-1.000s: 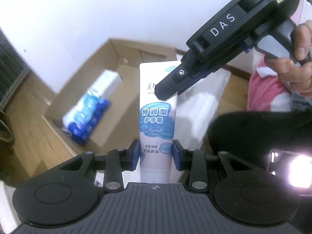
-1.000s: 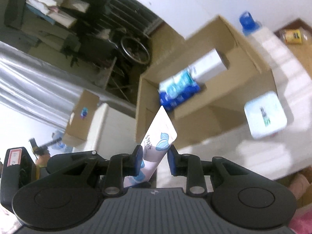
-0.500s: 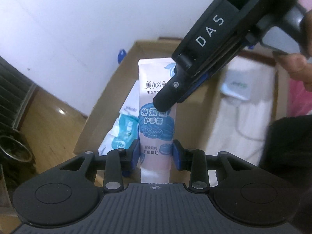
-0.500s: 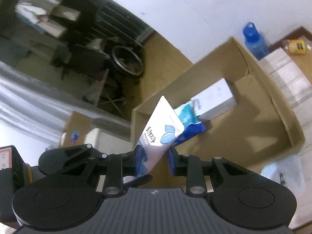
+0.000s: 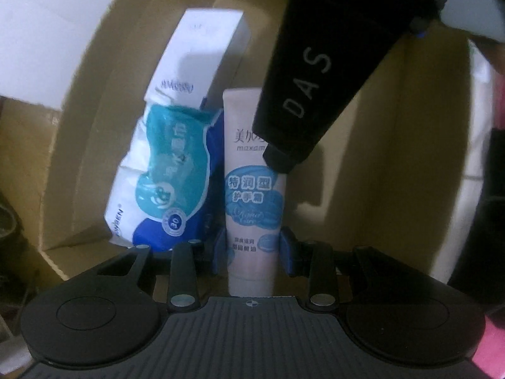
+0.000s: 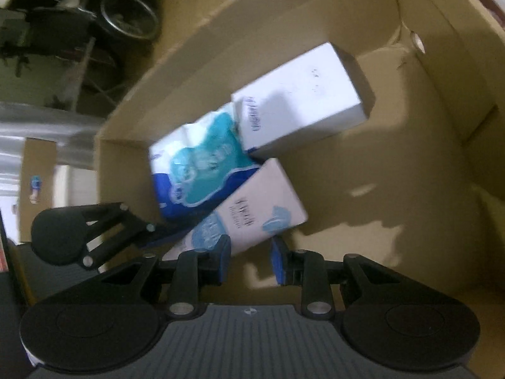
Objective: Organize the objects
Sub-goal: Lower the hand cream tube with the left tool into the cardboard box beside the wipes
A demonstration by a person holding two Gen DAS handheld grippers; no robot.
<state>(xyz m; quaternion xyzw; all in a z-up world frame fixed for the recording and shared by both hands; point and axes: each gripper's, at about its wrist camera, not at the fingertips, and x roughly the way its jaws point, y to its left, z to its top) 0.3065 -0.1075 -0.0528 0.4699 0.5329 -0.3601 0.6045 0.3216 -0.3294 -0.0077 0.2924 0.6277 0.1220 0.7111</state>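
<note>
Left claw [image 5: 254,249] grips the hand cream tube [image 5: 251,195] at frame centre; right claw [image 6: 251,259] sits slightly parted around its flat end. The cardboard box [image 5: 363,173] holds a tissue pack [image 5: 164,183] and white carton [image 5: 202,57], upper left. Half a second ago the tube hung above the box; now it's inside.

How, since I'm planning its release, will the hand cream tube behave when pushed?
Probably squashy: the tube is flattened at one end, so the left gripper could dent it. Likely won't roll far: the tissue pack lies beside it in the box.
</note>
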